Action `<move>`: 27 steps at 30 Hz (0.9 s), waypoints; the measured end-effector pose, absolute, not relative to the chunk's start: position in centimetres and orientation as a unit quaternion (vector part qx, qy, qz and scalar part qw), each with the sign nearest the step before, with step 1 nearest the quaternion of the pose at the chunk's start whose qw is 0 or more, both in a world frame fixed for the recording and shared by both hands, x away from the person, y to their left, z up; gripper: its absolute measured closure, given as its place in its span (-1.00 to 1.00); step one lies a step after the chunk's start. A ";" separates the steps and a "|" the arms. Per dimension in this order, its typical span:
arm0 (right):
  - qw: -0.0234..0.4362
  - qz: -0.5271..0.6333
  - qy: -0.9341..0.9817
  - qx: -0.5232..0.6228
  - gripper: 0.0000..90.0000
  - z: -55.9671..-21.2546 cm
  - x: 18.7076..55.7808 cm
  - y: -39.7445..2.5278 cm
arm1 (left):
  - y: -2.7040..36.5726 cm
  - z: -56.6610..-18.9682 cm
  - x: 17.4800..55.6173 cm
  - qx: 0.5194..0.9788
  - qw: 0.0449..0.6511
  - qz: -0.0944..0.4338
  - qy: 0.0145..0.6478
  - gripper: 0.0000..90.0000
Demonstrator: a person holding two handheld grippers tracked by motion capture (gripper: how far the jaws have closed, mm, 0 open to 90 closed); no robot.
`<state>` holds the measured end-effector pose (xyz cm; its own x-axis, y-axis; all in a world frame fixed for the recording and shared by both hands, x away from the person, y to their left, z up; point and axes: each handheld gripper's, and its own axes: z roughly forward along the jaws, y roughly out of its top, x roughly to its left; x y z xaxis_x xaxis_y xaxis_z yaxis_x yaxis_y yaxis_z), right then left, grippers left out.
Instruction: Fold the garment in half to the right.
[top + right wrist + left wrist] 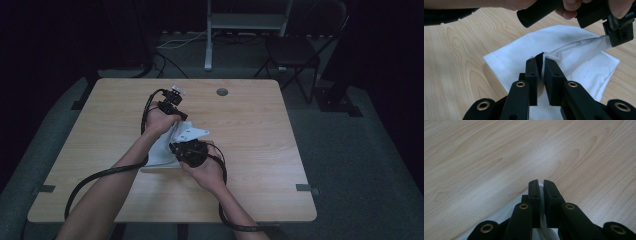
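the white cloth (529,50) is pinched by both the left tool (539,182) and right tool (541,58); if pulled apart unevenly, a corner could slip onto the desk (250,130).

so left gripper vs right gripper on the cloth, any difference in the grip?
The left gripper sits farther across the table; the right gripper is nearer the person. The left pinches an outer edge of the white cloth, pulling it taut; the right pinches a raised fold mid-cloth. Both are shut on the cloth.
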<state>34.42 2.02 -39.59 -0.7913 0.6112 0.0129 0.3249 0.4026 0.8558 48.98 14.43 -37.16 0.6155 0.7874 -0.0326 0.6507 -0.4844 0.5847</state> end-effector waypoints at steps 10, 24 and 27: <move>0.152 0.464 0.824 0.286 0.82 -39.8 34.4 1.7 | 14.2 -37.3 48.9 0.853 0.281 0.123 0.422 0.88; 0.148 0.462 0.825 0.291 0.82 -40.1 34.4 1.5 | 13.9 -37.7 48.9 0.854 0.280 0.120 0.422 0.88; 0.148 0.462 0.825 0.289 0.82 -40.2 34.4 1.5 | 13.9 -37.7 48.9 0.854 0.280 0.121 0.421 0.88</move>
<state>34.38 1.46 -40.18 -0.7887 0.6144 0.0230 0.3405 0.4053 0.8484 48.88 13.92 -37.71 0.6165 0.7868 -0.0282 0.6510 -0.4893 0.5804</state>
